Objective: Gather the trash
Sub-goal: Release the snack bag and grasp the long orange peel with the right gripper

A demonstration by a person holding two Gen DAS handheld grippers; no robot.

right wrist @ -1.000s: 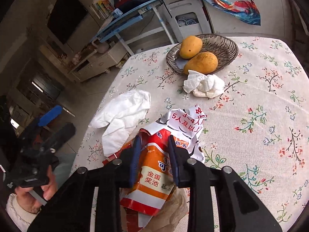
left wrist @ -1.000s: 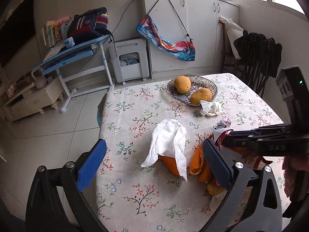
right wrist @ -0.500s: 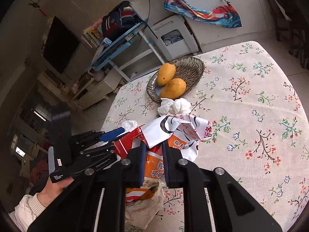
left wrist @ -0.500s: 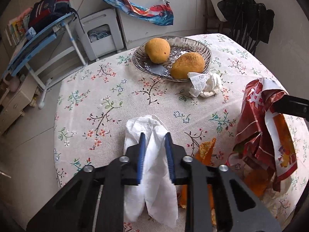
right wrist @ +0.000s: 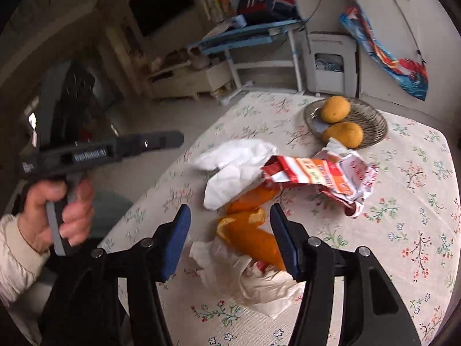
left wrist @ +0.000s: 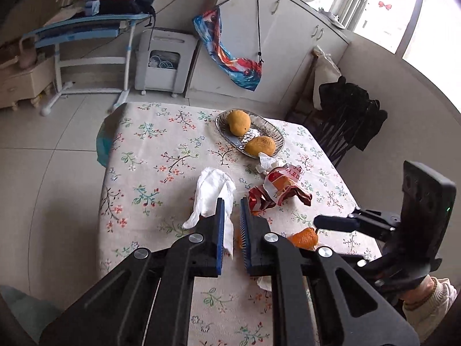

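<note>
The left gripper (left wrist: 230,216), low centre in its own view, has its jaws closing to a narrow gap; the right gripper (right wrist: 230,225), bottom centre, has its jaws opening.

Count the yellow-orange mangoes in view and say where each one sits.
2. Both lie in the woven metal fruit basket at the table's far end: one mango toward its back, the other at its front rim. None seems hidden.
</note>
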